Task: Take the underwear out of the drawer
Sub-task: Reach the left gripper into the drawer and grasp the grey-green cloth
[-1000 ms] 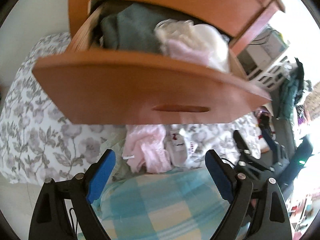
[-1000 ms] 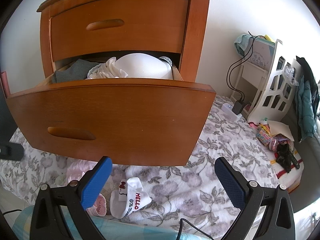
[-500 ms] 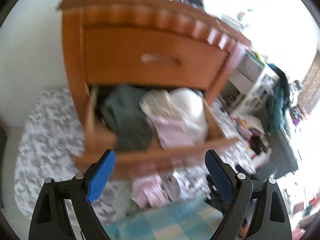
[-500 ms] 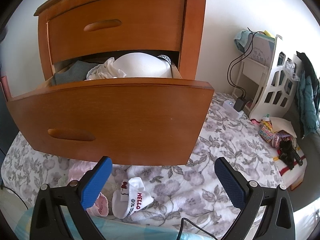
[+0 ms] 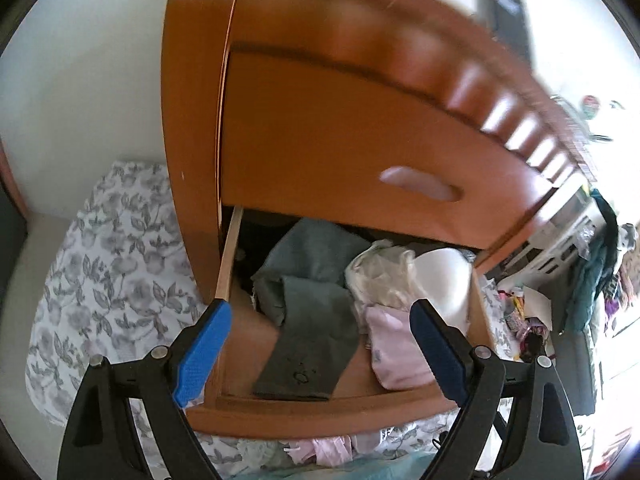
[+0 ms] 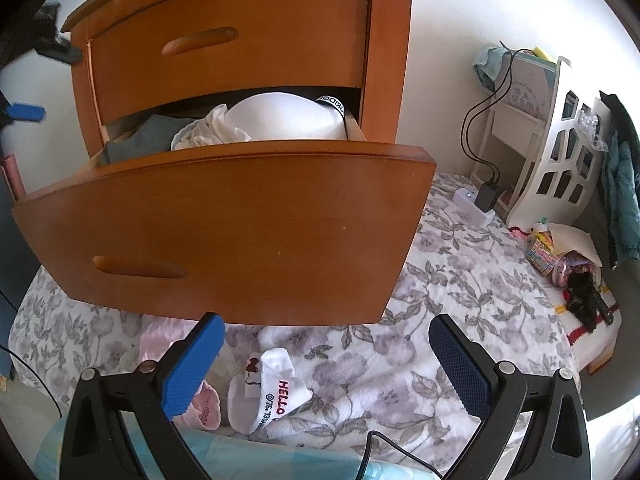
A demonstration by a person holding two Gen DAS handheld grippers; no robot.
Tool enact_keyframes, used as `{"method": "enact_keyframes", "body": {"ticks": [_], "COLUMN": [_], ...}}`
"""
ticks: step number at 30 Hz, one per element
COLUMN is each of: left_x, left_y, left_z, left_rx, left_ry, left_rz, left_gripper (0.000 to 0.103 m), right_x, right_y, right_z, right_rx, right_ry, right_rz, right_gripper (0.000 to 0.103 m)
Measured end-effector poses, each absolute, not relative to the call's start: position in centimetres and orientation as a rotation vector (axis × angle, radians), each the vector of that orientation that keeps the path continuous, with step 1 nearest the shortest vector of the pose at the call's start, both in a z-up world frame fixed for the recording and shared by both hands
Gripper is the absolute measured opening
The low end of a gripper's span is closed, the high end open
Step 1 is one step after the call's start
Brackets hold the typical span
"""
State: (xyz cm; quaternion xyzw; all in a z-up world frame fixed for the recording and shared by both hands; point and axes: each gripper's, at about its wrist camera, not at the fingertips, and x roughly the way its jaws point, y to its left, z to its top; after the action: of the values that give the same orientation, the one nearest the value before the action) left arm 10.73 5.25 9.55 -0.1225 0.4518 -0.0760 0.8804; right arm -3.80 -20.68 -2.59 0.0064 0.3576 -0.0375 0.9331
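Note:
The lower drawer (image 5: 320, 414) (image 6: 240, 232) of a wooden chest stands pulled out. Inside lie a grey-green folded garment (image 5: 312, 320) (image 6: 148, 136), a crumpled cream piece (image 5: 380, 276) (image 6: 200, 134), a pale pink folded piece (image 5: 396, 352) and a white rounded cup shape (image 5: 444, 280) (image 6: 288, 120). My left gripper (image 5: 320, 344) hovers open above the drawer, over the grey-green garment, nothing between its blue pads. My right gripper (image 6: 324, 360) is open low in front of the drawer front, above the floral cover.
A floral bedcover (image 6: 460, 280) lies under the chest, with a white sock (image 6: 268, 392) and pink clothes (image 6: 204, 404) on it. A white shelf unit (image 6: 552, 148), a charger with cable (image 6: 486, 196) and small clutter (image 6: 560, 260) are at the right. The upper drawer (image 5: 360, 140) is closed.
My left gripper rose from below the drawer front to above the open drawer and now looks down into it. The right gripper stayed almost still.

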Motion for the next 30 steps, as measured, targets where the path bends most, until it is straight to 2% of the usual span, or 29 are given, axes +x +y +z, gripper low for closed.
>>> {"method": "enact_keyframes", "body": {"ticks": [9, 25, 27, 29, 30], "left_x": [15.0, 19.0, 19.3, 19.6, 19.7], "left_y": [5.5, 5.2, 5.1, 5.1, 5.2], "left_z": [4.9, 0.6, 0.3, -0.1, -0.3], "left_rx": [-0.369, -0.354, -0.351, -0.363, -0.368], "left_ry": [1.058, 1.150, 1.153, 1.160, 1.165], "left_rz": [-0.150, -0.087, -0.094, -0.107, -0.105], "left_gripper": [0.091, 0.091, 0.088, 0.081, 0.080], "right_x": [-3.3, -2.5, -2.4, -2.4, -2.3], "right_y": [-20.7, -20.4, -20.4, -20.4, -20.4], "right_z": [-3.0, -3.6, -3.7, -3.8, -3.8], "right_rx": [0.014, 0.001, 0.000, -0.002, -0.003], "right_ry": [0.756, 0.801, 0.806, 0.810, 0.811], "right_rz": [-0.068, -0.066, -0.066, -0.067, -0.067], "right_gripper": [0.103, 0.103, 0.103, 0.103, 0.103]}}
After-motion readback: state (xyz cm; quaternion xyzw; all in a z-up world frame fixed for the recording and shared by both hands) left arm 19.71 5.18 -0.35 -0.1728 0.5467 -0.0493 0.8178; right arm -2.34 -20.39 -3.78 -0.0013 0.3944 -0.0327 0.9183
